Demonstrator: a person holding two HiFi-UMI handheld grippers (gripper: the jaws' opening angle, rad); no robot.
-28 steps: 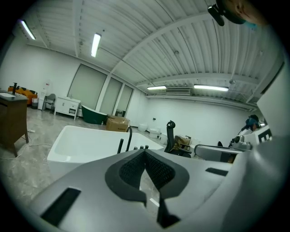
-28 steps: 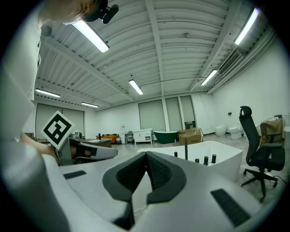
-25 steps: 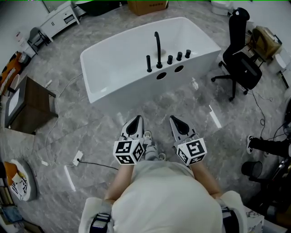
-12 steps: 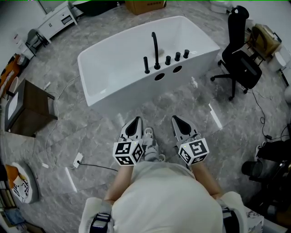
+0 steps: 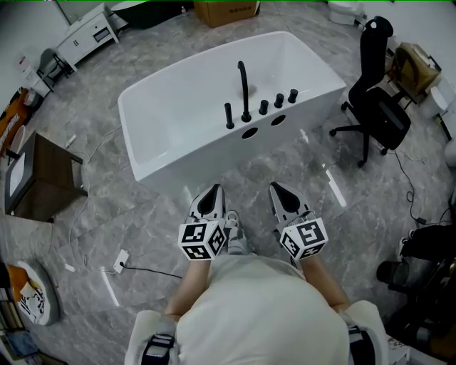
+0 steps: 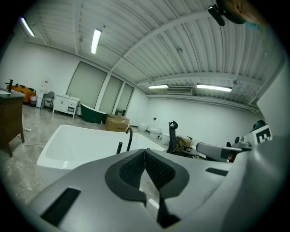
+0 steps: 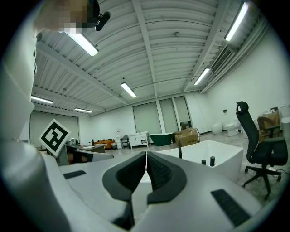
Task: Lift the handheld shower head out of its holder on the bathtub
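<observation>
A white bathtub (image 5: 178, 146) stands on the grey marble floor ahead of me. On its near rim, in a row, are a black upright handheld shower head (image 5: 229, 115), a tall curved spout (image 5: 244, 89) and three knobs (image 5: 278, 100). The left gripper view shows the shower head (image 6: 119, 147) beside the spout. My left gripper (image 5: 213, 189) and right gripper (image 5: 273, 187) are held side by side close to my body, well short of the tub. Both are shut with nothing between their pads, as the left gripper (image 6: 145, 152) and right gripper (image 7: 146, 155) show in their own views.
A black office chair (image 5: 377, 85) stands right of the tub. A dark wooden cabinet (image 5: 44, 175) is at the left. A cable with a socket (image 5: 121, 261) lies on the floor at lower left. A cardboard box (image 5: 231, 10) sits behind the tub.
The tub has come slightly nearer and lower in the head view as I move toward it. Both grippers stay shut and hold their place before my body.
</observation>
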